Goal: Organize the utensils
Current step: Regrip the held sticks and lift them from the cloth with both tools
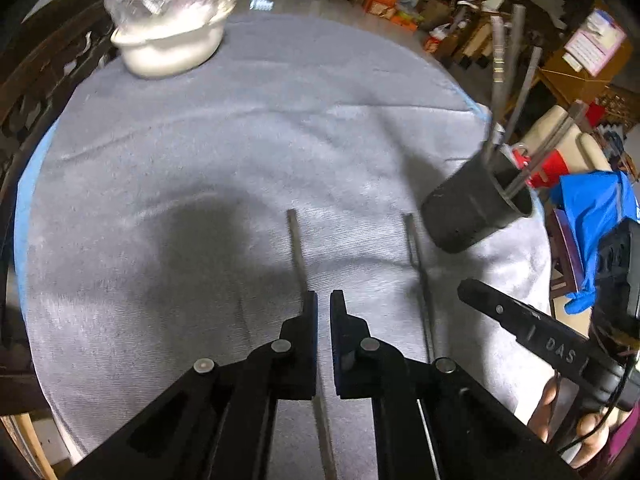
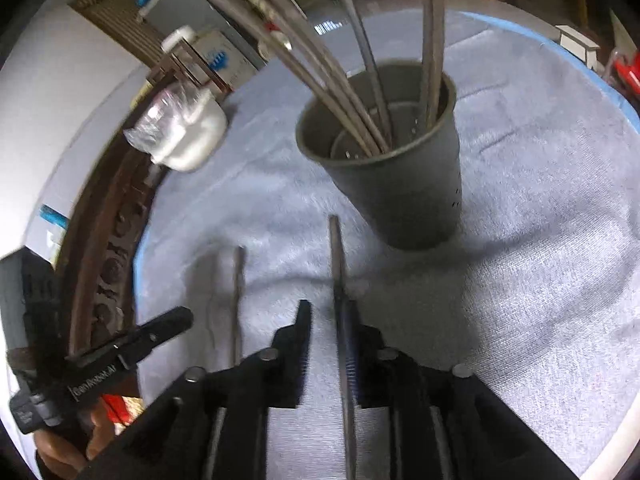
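Mostly done: several chopsticks already upright in holder (image 2: 394, 152), centre frame. Left gripper (image 1: 324, 304) clamped on one chopstick (image 1: 295, 244); right gripper (image 2: 330, 312) apart, another chopstick (image 2: 338, 264) loose between, not yet binned.

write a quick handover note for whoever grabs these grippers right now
Left gripper: shut on a chopstick that points out ahead over the grey cloth.
Right gripper: jaws partly open, second chopstick between them against one pad; the grip looks unsure.
Dark holder: upright on the cloth, just ahead of the right gripper.
Done: several chopsticks already stand in the holder.
Left: probably re-grip the right one, then drop both into the holder.
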Motion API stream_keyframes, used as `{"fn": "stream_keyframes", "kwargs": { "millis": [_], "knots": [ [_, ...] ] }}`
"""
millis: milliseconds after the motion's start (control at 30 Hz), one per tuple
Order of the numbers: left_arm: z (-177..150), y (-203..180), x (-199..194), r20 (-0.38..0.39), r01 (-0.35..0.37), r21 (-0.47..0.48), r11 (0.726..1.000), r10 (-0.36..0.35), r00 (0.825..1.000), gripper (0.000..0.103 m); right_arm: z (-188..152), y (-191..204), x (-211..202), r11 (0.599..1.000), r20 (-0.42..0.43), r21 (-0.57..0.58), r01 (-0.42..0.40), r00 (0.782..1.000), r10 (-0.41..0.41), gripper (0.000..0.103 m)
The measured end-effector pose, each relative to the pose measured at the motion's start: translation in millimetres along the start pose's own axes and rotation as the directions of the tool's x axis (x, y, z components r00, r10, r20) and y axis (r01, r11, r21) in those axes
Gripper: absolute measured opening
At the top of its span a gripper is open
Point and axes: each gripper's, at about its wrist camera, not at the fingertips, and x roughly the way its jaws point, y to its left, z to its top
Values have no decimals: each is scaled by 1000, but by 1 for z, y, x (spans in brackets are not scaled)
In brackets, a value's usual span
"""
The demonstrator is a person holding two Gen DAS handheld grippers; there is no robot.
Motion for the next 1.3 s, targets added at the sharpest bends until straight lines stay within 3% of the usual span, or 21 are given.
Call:
{"fn": "stream_keyframes", "kwargs": {
  "millis": [100, 133, 233, 300, 400, 567, 667, 733, 867, 967, 1167, 1300],
  "knots": [
    [4, 16, 13, -50, 10, -62, 998, -13, 999, 7, 0, 5, 7, 999, -20, -27, 30, 999, -31, 42],
    [6, 21, 17, -69, 15, -87, 996, -21, 997, 9, 1, 6, 8, 998, -16, -34, 50, 999, -50, 58],
    [8, 24, 24, -80, 11, -101, 995, -19, 997, 18, 1, 9, 11, 994, 17, -44, 103, 995, -102, 63],
    [9, 23, 32, -97, 8, -92, 996, -17, 995, 18, 3, 9, 18, 991, -2, -56, 125, 992, -125, 61],
    [13, 21, 47, -145, -8, -107, 994, -8, 989, 18, 5, 8, 28, 984, -45, -71, 162, 985, -166, 38],
    [18, 19, 50, -129, -16, -121, 993, 1, 992, 22, 5, 7, 39, 978, -67, -81, 190, 978, -196, 36],
    [17, 14, 53, -121, -39, -76, 996, 30, 992, 22, 2, 12, 40, 960, -60, -145, 241, 966, -252, 23],
    [19, 14, 56, -123, -35, -73, 997, 26, 992, 22, 3, 10, 40, 967, -81, -146, 208, 972, -221, 8],
    [15, 15, 55, -115, -60, -50, 997, 54, 992, 12, 3, 1, 34, 980, -93, -117, 159, 981, -170, 6],
    [12, 19, 48, -109, -43, -77, 996, 35, 993, 8, 2, -3, 27, 988, -88, -101, 118, 988, -127, 6],
    [-1, 29, 32, -95, -2, -101, 995, -8, 995, 7, 1, -8, 10, 996, -74, -71, 47, 996, -52, 6],
    [-7, 37, 35, -147, -8, -116, 993, -9, 989, 7, 0, -12, 13, 998, -90, -49, 36, 995, -40, 6]
  ]
}}
